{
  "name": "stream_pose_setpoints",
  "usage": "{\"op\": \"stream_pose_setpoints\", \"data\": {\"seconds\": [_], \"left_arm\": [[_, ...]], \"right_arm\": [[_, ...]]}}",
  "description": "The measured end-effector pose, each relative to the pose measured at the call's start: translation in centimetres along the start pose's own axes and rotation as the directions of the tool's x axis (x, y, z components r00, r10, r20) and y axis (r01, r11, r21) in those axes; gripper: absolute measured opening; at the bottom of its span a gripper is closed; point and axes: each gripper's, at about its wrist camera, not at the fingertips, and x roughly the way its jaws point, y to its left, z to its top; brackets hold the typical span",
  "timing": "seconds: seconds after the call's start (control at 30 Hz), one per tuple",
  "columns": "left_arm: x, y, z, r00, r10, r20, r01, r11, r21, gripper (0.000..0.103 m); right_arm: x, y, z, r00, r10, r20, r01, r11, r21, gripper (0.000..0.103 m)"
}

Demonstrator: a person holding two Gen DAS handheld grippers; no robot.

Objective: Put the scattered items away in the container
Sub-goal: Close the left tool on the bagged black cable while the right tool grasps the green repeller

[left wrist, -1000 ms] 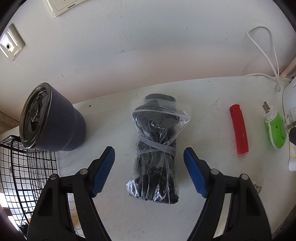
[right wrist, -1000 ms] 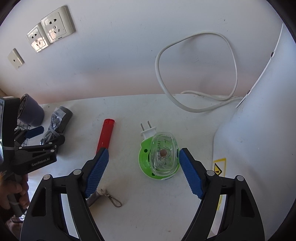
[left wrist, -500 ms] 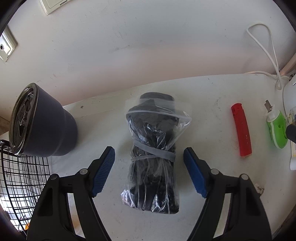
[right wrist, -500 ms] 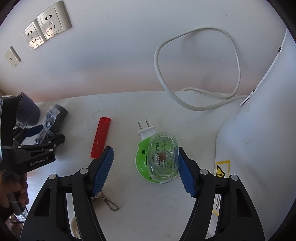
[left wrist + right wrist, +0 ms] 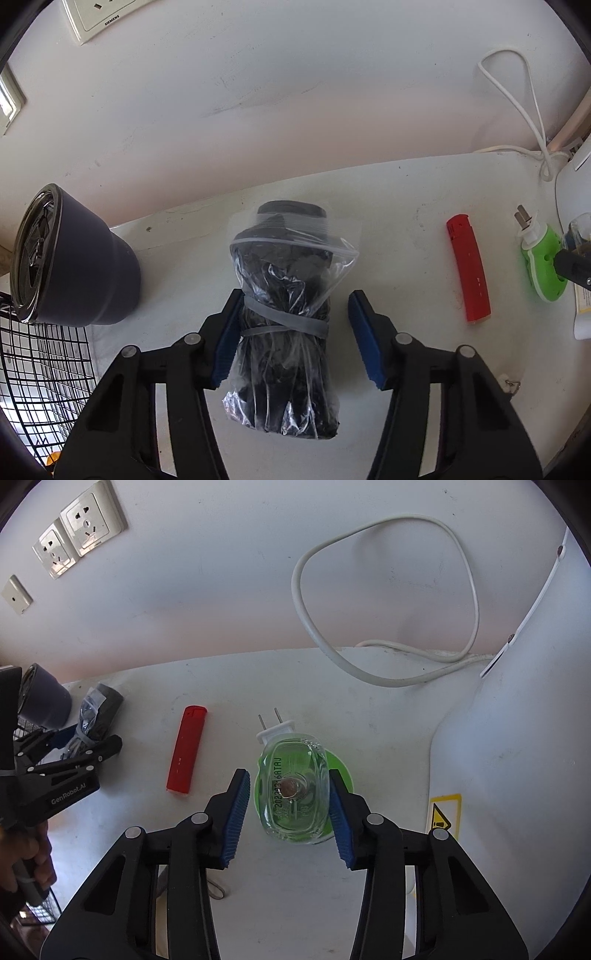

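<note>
A clear zip bag of rolled black items [image 5: 286, 314] lies on the white table between the blue pads of my left gripper [image 5: 295, 336]. The left pad touches the bag, the right pad stands a little off it; the jaws are partly closed. My right gripper [image 5: 288, 816] straddles a green plug-in device with a clear bottle [image 5: 293, 792]; its right pad touches the bottle, the left pad is a small gap away. A red lighter [image 5: 468, 267] lies between the two, and shows in the right wrist view [image 5: 186, 749]. The black wire basket [image 5: 37, 376] is at the lower left.
A dark tumbler [image 5: 70, 258] stands by the basket, left of the bag. A white cable [image 5: 388, 602] loops against the wall. A white appliance [image 5: 517, 738] rises at the right. A small metal clasp [image 5: 509, 382] lies near the left gripper's right arm. Wall sockets [image 5: 77, 524] are above.
Both grippers have narrowed markedly around their objects. The left moved forward over the bag; the right moved forward around the green device.
</note>
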Motion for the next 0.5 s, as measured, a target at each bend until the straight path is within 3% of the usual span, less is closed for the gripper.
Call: {"op": "stream_pose_setpoints", "data": {"seconds": [0.1, 0.5], "left_arm": [[-0.1, 0.4, -0.1, 1.000, -0.009, 0.014, 0.009, 1.000, 0.000, 0.038], [-0.6, 1.7, -0.8, 1.000, -0.015, 0.014, 0.016, 1.000, -0.003, 0.037]], "right_arm": [[0.2, -0.2, 0.0, 1.000, 0.011, -0.009, -0.011, 1.000, 0.014, 0.031], [0.1, 0.2, -0.2, 1.000, 0.030, -0.002, -0.030, 0.999, 0.019, 0.030]]}}
